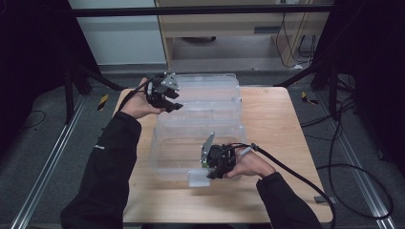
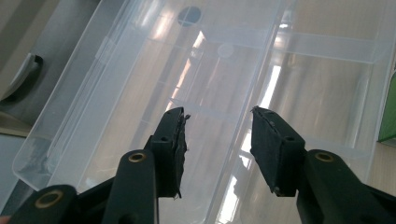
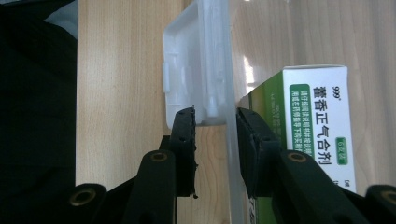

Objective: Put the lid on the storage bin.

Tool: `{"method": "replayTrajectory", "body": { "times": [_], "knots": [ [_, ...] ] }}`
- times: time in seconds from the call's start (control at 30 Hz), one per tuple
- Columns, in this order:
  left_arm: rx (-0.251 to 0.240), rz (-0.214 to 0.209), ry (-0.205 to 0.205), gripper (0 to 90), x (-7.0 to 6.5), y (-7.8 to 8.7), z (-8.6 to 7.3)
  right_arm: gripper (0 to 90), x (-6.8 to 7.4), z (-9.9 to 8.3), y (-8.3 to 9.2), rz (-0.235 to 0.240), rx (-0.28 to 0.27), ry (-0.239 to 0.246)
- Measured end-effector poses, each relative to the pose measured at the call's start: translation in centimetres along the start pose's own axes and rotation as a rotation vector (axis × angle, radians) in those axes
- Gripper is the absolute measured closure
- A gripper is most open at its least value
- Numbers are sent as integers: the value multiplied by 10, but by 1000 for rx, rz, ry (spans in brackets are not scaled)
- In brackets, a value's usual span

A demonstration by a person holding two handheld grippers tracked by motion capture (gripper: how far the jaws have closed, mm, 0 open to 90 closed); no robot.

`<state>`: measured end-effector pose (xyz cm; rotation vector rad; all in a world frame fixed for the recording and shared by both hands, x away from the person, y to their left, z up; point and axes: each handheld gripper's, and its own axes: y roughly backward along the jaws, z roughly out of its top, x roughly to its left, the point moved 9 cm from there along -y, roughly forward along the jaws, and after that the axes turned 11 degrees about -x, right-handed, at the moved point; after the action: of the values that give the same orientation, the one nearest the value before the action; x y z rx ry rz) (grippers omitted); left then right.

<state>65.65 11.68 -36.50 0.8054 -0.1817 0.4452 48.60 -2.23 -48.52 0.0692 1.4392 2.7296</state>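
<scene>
The clear plastic box (image 1: 200,124) sits open in the middle of the wooden table (image 1: 277,143). The right gripper (image 3: 215,116) pinches the box's front wall by its latch (image 3: 187,70), beside a green-and-white medicine box (image 3: 317,121). The left gripper (image 2: 217,116), upper left in the high view, hangs half open over the lid (image 2: 140,70), gripping nothing.

L claw (image 1: 175,101) agape, R claw (image 1: 208,171) clamped

Open plastic box (image 1: 200,138) lies mid-counter (image 1: 267,124), lid (image 1: 210,88) folded to the far side. Carton (image 3: 317,135) stands inside, against the near wall.
</scene>
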Motion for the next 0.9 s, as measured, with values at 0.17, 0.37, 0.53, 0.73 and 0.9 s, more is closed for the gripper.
{"method": "replayTrajectory", "body": {
  "times": [0.17,0.37,0.53,0.73,0.9],
  "knots": [
    [13,-12,-1,568,1,-3,-2,692,0,0,0,3,0,1],
    [25,-39,-9,601,-1,-8,-4,691,0,0,0,5,1,1],
    [63,-55,-28,652,-5,-13,-6,692,0,0,0,4,1,0],
    [78,-66,-41,692,-8,-17,-6,692,0,0,0,1,-1,-1],
    [74,-68,-50,722,-10,-18,-4,692,0,0,0,1,-3,-1]
  ]
}}
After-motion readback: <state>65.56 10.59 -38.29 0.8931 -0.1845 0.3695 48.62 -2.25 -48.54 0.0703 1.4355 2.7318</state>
